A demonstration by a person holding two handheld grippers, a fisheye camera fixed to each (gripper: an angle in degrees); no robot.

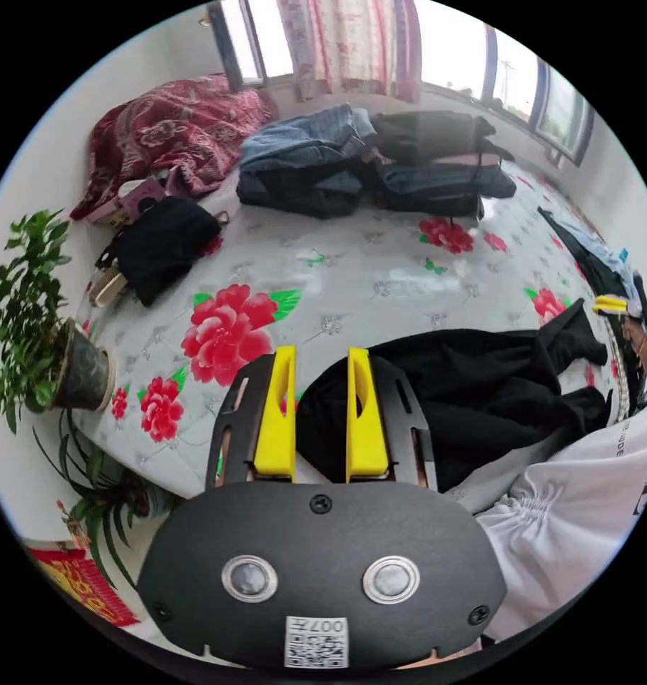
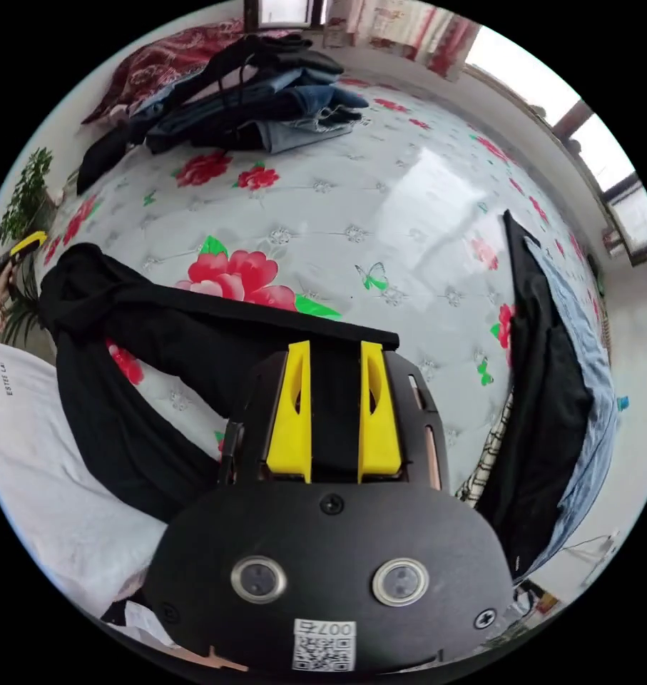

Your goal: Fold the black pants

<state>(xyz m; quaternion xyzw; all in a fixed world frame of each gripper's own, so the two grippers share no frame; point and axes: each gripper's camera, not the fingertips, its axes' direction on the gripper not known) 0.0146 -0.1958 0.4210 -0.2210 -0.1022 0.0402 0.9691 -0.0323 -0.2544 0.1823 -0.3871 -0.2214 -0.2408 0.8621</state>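
- A bed (image 1: 380,278) with a flowered white cover is seen stretching across both views; it is used as the flat work surface for the folding.
- The black pants (image 1: 480,385) are spread loosely on the near edge of the bed, close to the person's white shirt (image 1: 587,499). In the right gripper view the pants (image 2: 159,335) are seen with one leg drawn out fairly straight across the cover and the other hanging toward the edge, so the folding is judged to be barely begun.
- A pile of dark and denim clothes (image 1: 366,164) is stacked at the far side of the bed, well apart from the pants, probably set aside as sorted or finished pieces.
- A dark garment lying on a light blue one (image 2: 551,385) is laid along another edge of the bed, clear of the work area.
- A red patterned blanket (image 1: 173,135) is bunched in the far corner.
- A potted plant (image 1: 38,335) is stood just beside the bed.
- The left gripper (image 1: 322,410) is held above the crumpled end of the pants; its jaws are spread with a gap between them and nothing is pinched.
- The right gripper (image 2: 335,410) is held over the end of the drawn-out leg; its jaws are parted, black cloth is seen in the gap, but whether it is pinched cannot be told.
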